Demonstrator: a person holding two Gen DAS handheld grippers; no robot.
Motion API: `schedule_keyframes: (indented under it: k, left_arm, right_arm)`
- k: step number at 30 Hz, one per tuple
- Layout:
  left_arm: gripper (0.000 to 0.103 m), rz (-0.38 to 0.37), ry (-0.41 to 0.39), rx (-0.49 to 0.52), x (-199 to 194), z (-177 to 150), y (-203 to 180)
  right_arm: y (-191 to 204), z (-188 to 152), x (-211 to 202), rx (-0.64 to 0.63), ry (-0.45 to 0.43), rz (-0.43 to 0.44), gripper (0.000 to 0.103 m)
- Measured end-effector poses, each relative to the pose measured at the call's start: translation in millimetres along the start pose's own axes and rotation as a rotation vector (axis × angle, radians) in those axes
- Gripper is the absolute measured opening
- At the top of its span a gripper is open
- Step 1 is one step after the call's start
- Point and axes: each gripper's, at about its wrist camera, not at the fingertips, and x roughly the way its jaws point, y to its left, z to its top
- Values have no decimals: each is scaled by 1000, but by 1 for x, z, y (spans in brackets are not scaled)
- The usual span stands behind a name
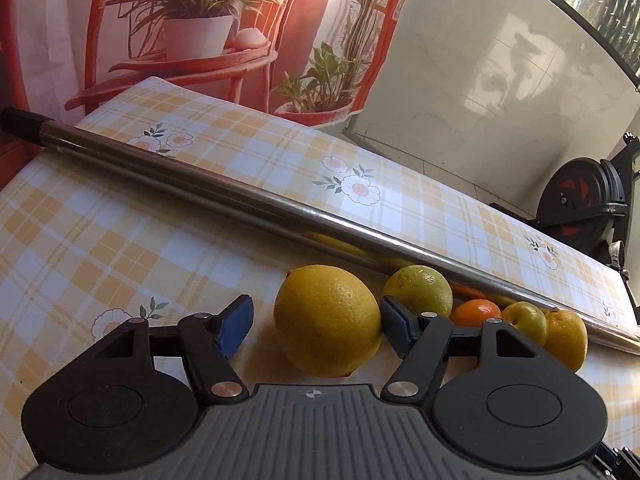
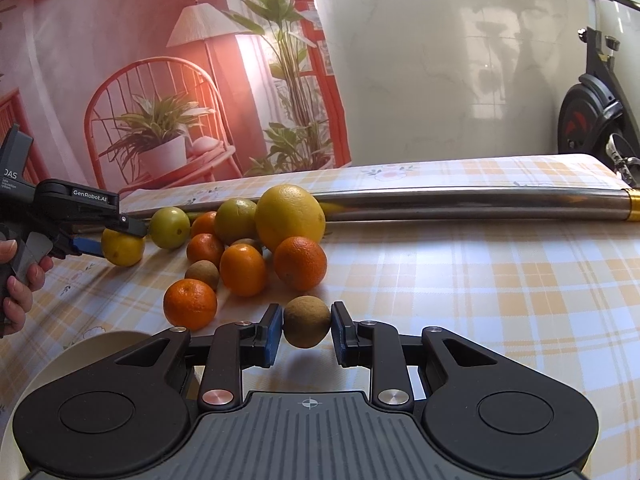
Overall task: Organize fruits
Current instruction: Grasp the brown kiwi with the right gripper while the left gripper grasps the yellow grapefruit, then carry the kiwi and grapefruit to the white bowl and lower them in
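While its two blue-padded fingers stand wide apart on either side of a large, dimpled yellow citrus [image 1: 327, 320], the left gripper [image 1: 316, 322] does not visibly press that fruit, which rests on the tablecloth [image 1: 120, 216]; seen from the right wrist, this gripper reaches in from the far left, a hand [image 2: 18, 280] wrapped round its grip. The right gripper [image 2: 307, 330] is narrowed onto a small, round, dull-brown kiwi [image 2: 307, 322], both pads touching its sides near the camera. Beyond it, the pile of fruit [image 2: 240, 240] sits left of centre: glossy orange mandarins, two greenish-yellow round fruits, more fuzzy brown kiwis and a big pale-yellow citrus at the back. A rounded cream rim, perhaps a bowl [image 2: 60, 360], shows at the near left. The cloth is smooth, checked yellow and white, printed with small daisies. A long polished metal tube [image 1: 248, 196] lies across the table just behind the fruit. Far behind hang a printed backdrop [image 2: 160, 80] of red chairs and potted plants, a pale marble-look wall [image 2: 440, 80], and an exercise bike [image 2: 592, 112] at the right.
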Motion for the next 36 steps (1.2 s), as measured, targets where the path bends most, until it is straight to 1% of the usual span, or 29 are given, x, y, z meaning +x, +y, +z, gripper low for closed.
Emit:
schedule_keyframes:
  k: [1,3,6,8,11,16,18,21,24,27,29,33,36]
  left_arm:
    - [59,-29,-2,-6,1,0,1]
    - [59,-12,1,22,-1,0,-1]
    - [58,19,1,103,-7,-6,-6]
    - [58,17,3,126,-13,-11,-6]
    - [58,-11,7,139,-26,-18,-2]
    - [58,-56,4,175,-59,-32,-3]
    - [58,-81,10,209,-75,-38,-8]
    - [58,-125,10,258,-98,-51,-16]
    - [58,-169,11,302,-114,-66,-24]
    - [58,-229,23,351,-124,-82,-35]
    - [58,-257,27,386,-129,-93,-43]
    - [58,-268,36,448,-135,-112,-52]
    - [58,-275,58,455,-135,-123,-51]
  right_arm:
    - [0,0,0,2,0,0,24]
    - [0,0,0,5,1,1,24]
    - [0,0,1,4,3,1,24]
    - [0,0,1,6,2,2,24]
    - [-1,0,1,13,-1,1,24]
    - [-1,-1,-1,19,-9,-12,24]
    - [0,-1,-3,23,0,-29,24]
    - [5,-3,-12,-13,18,-22,24]
    - [16,-1,-29,-34,-8,-1,24]
    - [28,3,-45,-44,-32,20,24]
    - [36,0,-54,-48,-29,33,24]
    - [45,-12,-61,-43,16,36,24]
    - [48,-22,-69,-15,39,44,24]
